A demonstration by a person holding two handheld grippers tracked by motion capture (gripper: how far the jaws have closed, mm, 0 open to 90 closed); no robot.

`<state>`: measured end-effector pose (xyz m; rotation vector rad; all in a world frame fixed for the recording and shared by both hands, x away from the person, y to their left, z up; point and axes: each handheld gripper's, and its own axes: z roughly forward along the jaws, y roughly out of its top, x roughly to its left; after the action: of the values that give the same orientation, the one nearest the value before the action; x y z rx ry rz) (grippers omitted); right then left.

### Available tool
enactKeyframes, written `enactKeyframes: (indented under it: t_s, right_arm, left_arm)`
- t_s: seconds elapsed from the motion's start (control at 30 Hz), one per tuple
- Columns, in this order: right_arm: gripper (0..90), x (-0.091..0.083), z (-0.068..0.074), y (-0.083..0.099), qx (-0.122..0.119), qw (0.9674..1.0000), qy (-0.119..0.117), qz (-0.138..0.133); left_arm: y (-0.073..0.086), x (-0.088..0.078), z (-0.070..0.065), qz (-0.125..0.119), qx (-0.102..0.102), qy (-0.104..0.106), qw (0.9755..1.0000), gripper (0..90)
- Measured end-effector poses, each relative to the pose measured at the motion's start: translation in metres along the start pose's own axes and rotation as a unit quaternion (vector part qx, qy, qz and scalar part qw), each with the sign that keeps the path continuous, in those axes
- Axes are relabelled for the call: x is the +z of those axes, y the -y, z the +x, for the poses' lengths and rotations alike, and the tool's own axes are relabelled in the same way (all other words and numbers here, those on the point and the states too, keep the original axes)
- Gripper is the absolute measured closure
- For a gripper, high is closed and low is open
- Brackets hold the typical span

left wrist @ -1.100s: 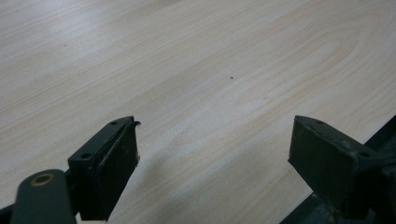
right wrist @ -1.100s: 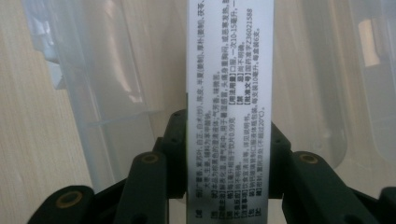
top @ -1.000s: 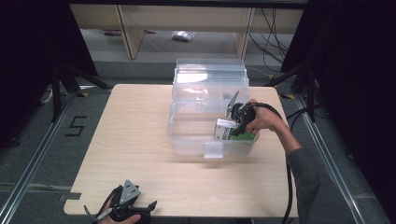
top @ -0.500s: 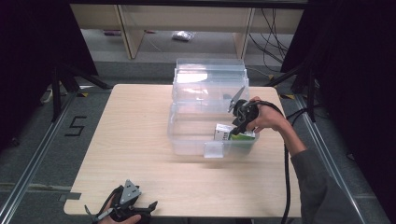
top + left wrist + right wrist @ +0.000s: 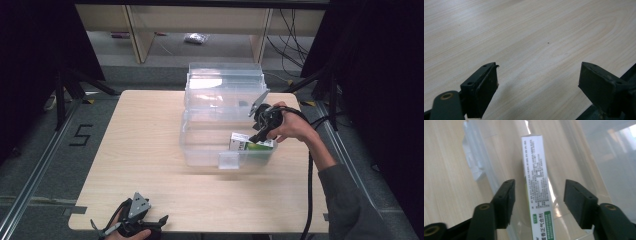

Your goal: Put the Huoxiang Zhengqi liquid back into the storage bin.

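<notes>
A: Where does the white and green box [image 5: 251, 143] lie?

B: Inside the clear plastic bin [image 5: 200, 145], at its right end, resting on a long side on the bin's floor. The bin stands on the wooden table [image 5: 135, 145], its lid [image 5: 224, 82] swung up behind it.

A: And the right gripper [image 5: 537, 200]?

B: Held above the box, pointing down into the bin. Its jaws have just been opening; they stand on either side of the box, with a gap on each side, so the box is released.

A: The left gripper [image 5: 537, 82]?

B: Near the table's front edge, well apart from the bin. Its jaws are spread wide over bare wood, grasping nothing.
</notes>
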<state>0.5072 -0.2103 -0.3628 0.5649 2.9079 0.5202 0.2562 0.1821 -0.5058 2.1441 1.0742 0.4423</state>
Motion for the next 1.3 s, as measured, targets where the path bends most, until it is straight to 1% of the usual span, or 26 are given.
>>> enactKeyframes:
  t_s: [0.03,0.1,0.13,0.17,0.2,0.3,0.33,0.4,0.47,0.5,0.53,0.57,0.63,0.67,0.7,0.77,0.8,0.83,0.9,1.0,1.03,1.1,1.2,1.23,1.27,1.3]
  right_arm:
    - [40.6,-0.002,-0.001,0.001,-0.002,0.9999,0.004,-0.01]
    - [37.3,-0.004,0.001,0.002,0.011,0.9998,0.008,-0.011]
    - [36.2,-0.005,0.001,0.003,0.013,0.9997,0.011,-0.016]
    - [35.0,-0.005,0.001,0.004,0.015,0.9996,0.011,-0.021]
    - [33.8,-0.006,0.002,0.005,0.025,0.9994,0.012,-0.022]
    - [30.4,-0.008,0.005,0.006,0.044,0.9982,0.016,-0.036]
    - [30.2,-0.009,0.004,0.006,0.044,0.9979,0.021,-0.044]
    - [29.3,-0.011,0.007,0.007,0.064,0.9961,0.019,-0.058]
    - [28.7,-0.011,0.007,0.007,0.063,0.9961,0.017,-0.059]
    - [27.8,-0.012,0.008,0.008,0.068,0.9956,0.02,-0.062]
    - [26.9,-0.011,0.01,0.008,0.076,0.9945,0.025,-0.068]
    - [26.7,-0.012,0.011,0.009,0.079,0.9941,0.026,-0.07]
    - [25.4,-0.012,0.013,0.009,0.088,0.9927,0.031,-0.076]
    - [25.2,-0.012,0.015,0.01,0.097,0.9916,0.032,-0.08]
    - [25.3,-0.012,0.016,0.011,0.098,0.9909,0.035,-0.085]
    - [25.3,-0.012,0.018,0.012,0.107,0.9892,0.033,-0.094]
    - [25.3,-0.012,0.018,0.012,0.107,0.9892,0.033,-0.094]
    - [25.1,-0.012,0.019,0.015,0.111,0.9874,0.036,-0.107]
    - [23.4,-0.011,0.022,0.016,0.127,0.9832,0.044,-0.123]
    - [24.0,-0.011,0.025,0.018,0.121,0.9839,0.043,-0.124]
    - [23.4,-0.011,0.028,0.02,0.121,0.9828,0.049,-0.131]
    - [23.3,-0.009,0.029,0.02,0.122,0.9822,0.047,-0.135]
    - [23.1,-0.009,0.033,0.023,0.115,0.9825,0.053,-0.136]
    - [23.1,-0.009,0.037,0.022,0.142,0.9799,0.047,-0.132]
    - [23.0,-0.009,0.038,0.024,0.126,0.9804,0.055,-0.141]
    - [23.4,-0.01,0.04,0.024,0.133,0.9803,0.05,-0.137]
  left_arm:
    - [0.0,0.002,-0.001,-0.011,-0.009,-0.004,0.9999,15.0]
    - [0.0,0.002,-0.002,-0.01,-0.011,-0.01,0.9998,15.0]
    - [0.0,0.001,-0.001,-0.004,-0.008,-0.001,1.0,15.0]
    - [0.0,0.0,-0.001,0.0,-0.003,0.001,1.0,15.0]
    - [0.0,-0.001,0.001,0.003,0.009,0.001,1.0,15.0]
    - [0.0,0.001,-0.001,-0.002,-0.006,-0.004,1.0,15.0]
    - [0.0,0.001,-0.001,-0.004,-0.007,-0.005,1.0,15.0]
    - [0.0,0.001,-0.001,-0.004,-0.007,-0.004,1.0,15.0]
    - [0.0,0.002,-0.002,-0.01,-0.008,-0.01,0.9999,15.0]
    - [0.0,0.001,-0.001,-0.004,-0.007,-0.005,1.0,15.0]
    - [0.0,-0.001,0.001,0.003,0.007,0.0,1.0,15.0]
    - [0.0,-0.001,0.001,0.002,0.011,0.001,0.9999,15.0]
    - [0.0,0.0,0.0,0.001,0.004,-0.001,1.0,15.0]
    - [0.0,-0.001,0.001,0.003,0.009,0.001,1.0,15.0]
    - [0.0,-0.001,0.0,0.003,0.006,0.001,1.0,15.0]
    - [-0.001,-0.001,0.001,0.008,0.011,0.001,0.9999,15.0]
    - [-0.001,-0.001,0.001,0.008,0.011,0.001,0.9999,15.0]
    - [-0.001,-0.001,0.0,0.006,0.005,-0.001,1.0,15.0]
    - [0.0,-0.001,0.0,0.002,0.006,-0.002,1.0,15.0]
    - [0.0,-0.001,0.001,0.005,0.007,0.0,1.0,15.0]
    - [0.0,-0.001,0.0,0.002,0.006,-0.002,1.0,15.0]
    - [0.0,-0.001,0.0,0.003,0.006,0.0,1.0,15.0]
    - [0.0,-0.001,0.0,0.003,0.007,-0.001,1.0,15.0]
    - [0.0,-0.001,0.0,0.002,0.006,0.0,1.0,15.0]
    - [0.0,-0.001,0.0,0.002,0.006,0.001,1.0,15.0]
    - [0.0,-0.001,0.0,0.002,0.005,0.0,1.0,15.0]
